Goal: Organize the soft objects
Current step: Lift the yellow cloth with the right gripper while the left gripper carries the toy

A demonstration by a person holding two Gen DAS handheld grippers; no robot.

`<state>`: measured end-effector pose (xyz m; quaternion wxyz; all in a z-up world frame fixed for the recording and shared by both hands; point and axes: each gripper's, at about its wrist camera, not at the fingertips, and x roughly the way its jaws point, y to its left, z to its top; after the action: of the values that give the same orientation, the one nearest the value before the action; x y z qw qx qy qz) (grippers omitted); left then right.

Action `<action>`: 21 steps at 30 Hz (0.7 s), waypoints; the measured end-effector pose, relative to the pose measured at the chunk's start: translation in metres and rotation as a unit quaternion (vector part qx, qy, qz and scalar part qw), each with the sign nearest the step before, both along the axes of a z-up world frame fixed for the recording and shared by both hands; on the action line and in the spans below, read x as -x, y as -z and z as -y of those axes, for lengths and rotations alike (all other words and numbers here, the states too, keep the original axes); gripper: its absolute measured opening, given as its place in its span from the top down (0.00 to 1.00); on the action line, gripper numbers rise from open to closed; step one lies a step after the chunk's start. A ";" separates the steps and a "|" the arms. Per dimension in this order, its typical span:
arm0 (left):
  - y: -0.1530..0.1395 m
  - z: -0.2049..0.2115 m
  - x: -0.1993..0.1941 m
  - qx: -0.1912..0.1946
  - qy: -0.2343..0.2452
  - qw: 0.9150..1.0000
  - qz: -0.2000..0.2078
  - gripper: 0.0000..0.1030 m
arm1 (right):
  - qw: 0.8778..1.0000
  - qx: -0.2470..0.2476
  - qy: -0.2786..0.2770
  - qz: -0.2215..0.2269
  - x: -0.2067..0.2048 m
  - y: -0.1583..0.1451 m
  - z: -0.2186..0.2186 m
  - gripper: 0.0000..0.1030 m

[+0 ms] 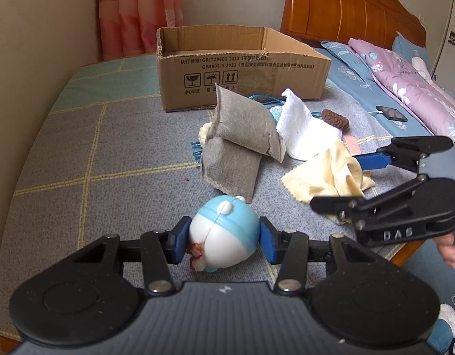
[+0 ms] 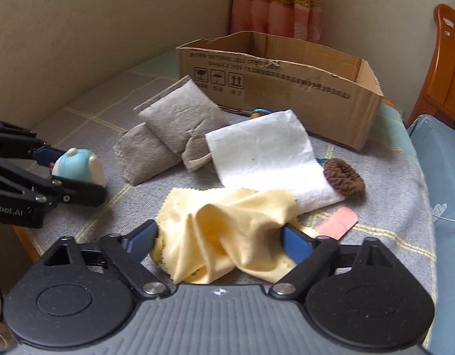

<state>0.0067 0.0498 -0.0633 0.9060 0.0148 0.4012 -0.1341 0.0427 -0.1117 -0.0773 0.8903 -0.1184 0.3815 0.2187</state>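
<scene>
My left gripper [image 1: 223,238] is shut on a blue and white round toy [image 1: 224,232], with both blue pads against its sides, low over the grey bed cover; the toy also shows in the right wrist view [image 2: 79,165]. My right gripper [image 2: 220,238] is open around a crumpled yellow cloth [image 2: 227,230], which lies between the fingers; the cloth also shows in the left wrist view [image 1: 330,174]. Two grey pouches [image 2: 174,124], a white cloth [image 2: 265,153] and a brown knitted ring [image 2: 344,177] lie beyond. An open cardboard box [image 1: 242,68] stands behind them.
A pink strip [image 2: 336,222] lies right of the yellow cloth. A phone [image 1: 391,113] lies on the blue sheet at right, next to a purple quilt [image 1: 404,80]. A wall and a curtain [image 1: 138,9] are behind the box. A wooden headboard [image 1: 345,6] stands at the back right.
</scene>
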 end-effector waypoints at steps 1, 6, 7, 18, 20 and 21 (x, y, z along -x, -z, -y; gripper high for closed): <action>0.000 0.001 0.000 -0.002 0.001 1.000 0.000 0.54 | 1.000 -0.001 0.001 0.001 0.001 -0.001 0.000 0.25; -0.002 0.001 0.002 -0.009 0.007 1.000 0.000 0.55 | 1.000 0.000 -0.004 0.004 0.008 -0.006 -0.001 0.61; -0.003 0.001 0.003 -0.012 0.007 1.000 0.000 0.55 | 1.000 0.002 -0.005 0.006 0.010 -0.007 -0.001 0.66; -0.040 0.001 0.003 -0.022 0.028 0.999 0.023 0.55 | 0.999 0.012 0.007 0.036 0.015 -0.041 0.017 0.80; -0.050 0.002 -0.002 -0.024 0.034 0.999 0.033 0.55 | 0.999 0.011 0.008 0.048 0.015 -0.051 0.023 0.80; -0.055 0.003 -0.005 -0.025 0.037 0.998 0.037 0.55 | 0.999 0.010 0.009 0.052 0.013 -0.056 0.025 0.80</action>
<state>0.0122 0.0470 -0.0081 0.9142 0.0575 0.3695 -0.1564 0.0299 -0.1367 -0.0209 0.9098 -0.1348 0.3376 0.2004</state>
